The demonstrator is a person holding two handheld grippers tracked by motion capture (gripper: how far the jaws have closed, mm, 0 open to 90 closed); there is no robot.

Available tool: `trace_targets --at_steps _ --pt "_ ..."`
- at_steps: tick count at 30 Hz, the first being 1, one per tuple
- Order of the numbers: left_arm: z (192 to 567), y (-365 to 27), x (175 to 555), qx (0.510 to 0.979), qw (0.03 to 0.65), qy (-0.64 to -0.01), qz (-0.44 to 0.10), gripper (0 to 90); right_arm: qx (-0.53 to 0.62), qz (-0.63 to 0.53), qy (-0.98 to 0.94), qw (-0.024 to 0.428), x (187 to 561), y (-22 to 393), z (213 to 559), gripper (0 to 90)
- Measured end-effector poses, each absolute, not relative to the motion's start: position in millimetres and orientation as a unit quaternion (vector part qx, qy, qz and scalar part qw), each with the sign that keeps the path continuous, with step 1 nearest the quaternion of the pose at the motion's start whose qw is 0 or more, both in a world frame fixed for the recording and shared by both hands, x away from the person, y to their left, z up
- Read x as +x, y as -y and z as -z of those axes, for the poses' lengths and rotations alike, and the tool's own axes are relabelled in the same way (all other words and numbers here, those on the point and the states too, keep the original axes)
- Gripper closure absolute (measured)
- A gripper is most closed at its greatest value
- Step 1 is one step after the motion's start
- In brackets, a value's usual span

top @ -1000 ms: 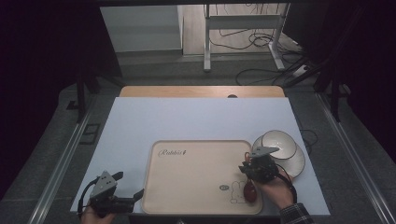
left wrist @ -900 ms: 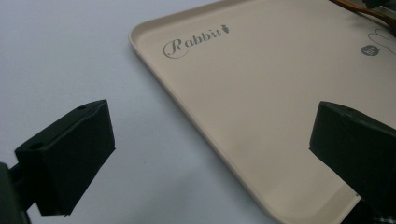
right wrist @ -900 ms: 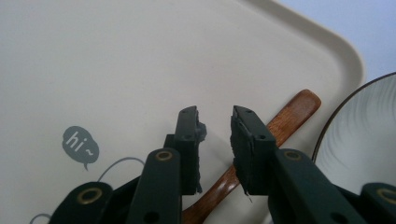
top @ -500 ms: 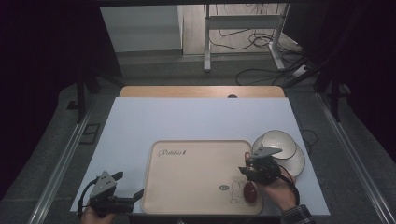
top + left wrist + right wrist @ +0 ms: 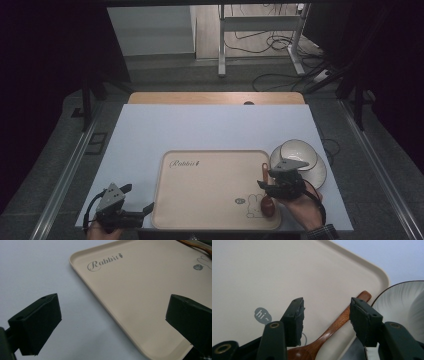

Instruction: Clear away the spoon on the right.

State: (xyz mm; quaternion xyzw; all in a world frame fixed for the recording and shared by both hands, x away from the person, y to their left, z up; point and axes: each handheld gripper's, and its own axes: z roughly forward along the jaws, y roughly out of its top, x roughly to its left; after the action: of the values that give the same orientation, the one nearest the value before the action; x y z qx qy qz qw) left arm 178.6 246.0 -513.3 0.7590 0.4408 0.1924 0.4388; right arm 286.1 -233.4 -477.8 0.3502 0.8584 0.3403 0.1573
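A beige tray (image 5: 210, 200) printed "Rabbit" lies at the table's near middle. A brown wooden spoon (image 5: 267, 202) rests along the tray's right edge, bowl toward me and handle pointing away. My right gripper (image 5: 266, 186) hovers over it. In the right gripper view the spoon (image 5: 334, 326) runs between and beneath the open jaws (image 5: 325, 315), which do not touch it. My left gripper (image 5: 138, 197) sits at the tray's near left corner; its open jaws (image 5: 112, 315) straddle the tray's rim (image 5: 110, 310) with nothing held.
A white bowl (image 5: 296, 152) sits on a white plate (image 5: 316, 175) just right of the tray, close behind my right gripper. The plate's rim (image 5: 402, 300) lies next to the right jaw. The pale table (image 5: 210, 127) stretches beyond the tray.
My right hand has shifted slightly over the spoon. The spoon, the tray and my left gripper have stayed put.
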Motion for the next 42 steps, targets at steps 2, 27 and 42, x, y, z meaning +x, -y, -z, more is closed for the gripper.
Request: trace_targets --at_steps 2,27,42 --pt "513 -246 179 0.759 0.439 -0.441 -0.192 0.0 0.352 -0.342 -0.857 0.159 285 235 477 42.3" --pt "514 -246 179 0.759 0.439 -0.442 -0.191 0.0 0.358 -0.362 -0.844 0.171 267 258 478 20.1" --pt "514 -246 179 0.758 0.439 -0.444 -0.190 0.0 0.359 -0.372 -0.834 0.191 255 270 476 9.3"
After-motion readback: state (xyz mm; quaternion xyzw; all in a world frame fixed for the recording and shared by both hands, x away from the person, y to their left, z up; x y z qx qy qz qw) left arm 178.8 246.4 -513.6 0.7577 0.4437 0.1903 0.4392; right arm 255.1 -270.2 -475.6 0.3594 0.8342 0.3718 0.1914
